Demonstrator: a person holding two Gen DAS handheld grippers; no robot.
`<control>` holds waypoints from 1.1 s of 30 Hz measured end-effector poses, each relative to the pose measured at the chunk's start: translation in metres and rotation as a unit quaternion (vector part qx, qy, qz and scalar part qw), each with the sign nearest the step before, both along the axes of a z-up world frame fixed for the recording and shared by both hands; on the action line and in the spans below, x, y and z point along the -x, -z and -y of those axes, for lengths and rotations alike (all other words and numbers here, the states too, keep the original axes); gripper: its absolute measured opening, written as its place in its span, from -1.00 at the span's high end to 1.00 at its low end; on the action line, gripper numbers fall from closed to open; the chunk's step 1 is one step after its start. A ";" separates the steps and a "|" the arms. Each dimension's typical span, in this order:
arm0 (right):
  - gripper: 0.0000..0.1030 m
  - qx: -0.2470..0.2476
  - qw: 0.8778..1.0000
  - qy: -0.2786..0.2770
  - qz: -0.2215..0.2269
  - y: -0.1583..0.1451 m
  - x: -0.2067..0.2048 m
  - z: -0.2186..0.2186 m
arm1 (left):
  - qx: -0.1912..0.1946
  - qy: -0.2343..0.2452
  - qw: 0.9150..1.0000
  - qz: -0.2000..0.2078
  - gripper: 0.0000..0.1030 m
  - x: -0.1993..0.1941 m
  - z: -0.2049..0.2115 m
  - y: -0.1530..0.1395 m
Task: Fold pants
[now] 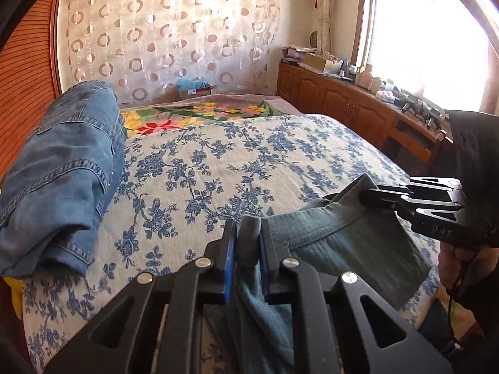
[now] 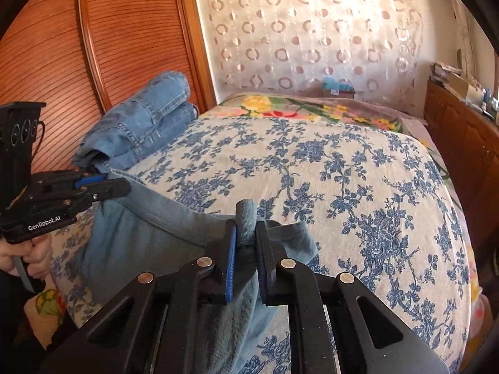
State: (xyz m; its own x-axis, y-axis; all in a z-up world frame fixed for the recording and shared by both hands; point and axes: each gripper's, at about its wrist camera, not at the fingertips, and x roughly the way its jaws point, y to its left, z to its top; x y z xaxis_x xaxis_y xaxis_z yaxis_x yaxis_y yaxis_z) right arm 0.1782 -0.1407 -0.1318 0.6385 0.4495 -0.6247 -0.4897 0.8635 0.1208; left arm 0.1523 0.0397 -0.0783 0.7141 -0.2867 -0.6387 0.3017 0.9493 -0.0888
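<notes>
Pants (image 1: 343, 243) hang over the bed (image 1: 218, 162), near folded jeans (image 1: 62, 168). Left gripper (image 1: 248, 243) and right gripper (image 2: 246, 233) each have fingers clamped on their waistband.

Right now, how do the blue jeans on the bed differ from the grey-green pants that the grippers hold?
The jeans are blue denim with pale stitching; the grey-green pants are soft plain cloth.
The jeans lie folded in a stack at the bed's edge by the wooden panel; the pants hang spread out, not yet folded.
Nothing grips the jeans; the left gripper and right gripper each pinch the pants' waistband.
Both are pants.
</notes>
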 end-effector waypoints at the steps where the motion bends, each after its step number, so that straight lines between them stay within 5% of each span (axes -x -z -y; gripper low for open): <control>1: 0.82 0.003 1.000 0.004 -0.006 0.003 -0.004 -0.001 | -0.003 0.000 1.000 -0.004 0.78 -0.003 0.001 0.003; 7: 0.76 0.010 0.999 0.022 -0.026 0.014 -0.013 0.001 | -0.020 -0.011 0.999 -0.023 0.58 -0.009 0.001 0.013; 16: 0.39 -0.005 1.000 0.019 -0.009 -0.001 0.013 0.009 | -0.020 -0.008 0.999 -0.032 0.16 0.018 -0.007 0.011; 33: 0.29 0.017 0.999 -0.022 -0.027 0.019 0.042 -0.011 | -0.026 -0.006 0.998 -0.057 0.13 0.058 -0.011 0.033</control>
State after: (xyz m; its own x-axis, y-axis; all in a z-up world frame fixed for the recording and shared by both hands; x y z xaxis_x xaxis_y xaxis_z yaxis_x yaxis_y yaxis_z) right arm 0.1361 -0.1292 -0.1505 0.5844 0.4542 -0.6725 -0.5201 0.8458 0.1192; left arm 0.0939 0.0505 -0.1111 0.6396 -0.2440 -0.7290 0.2820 0.9566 -0.0728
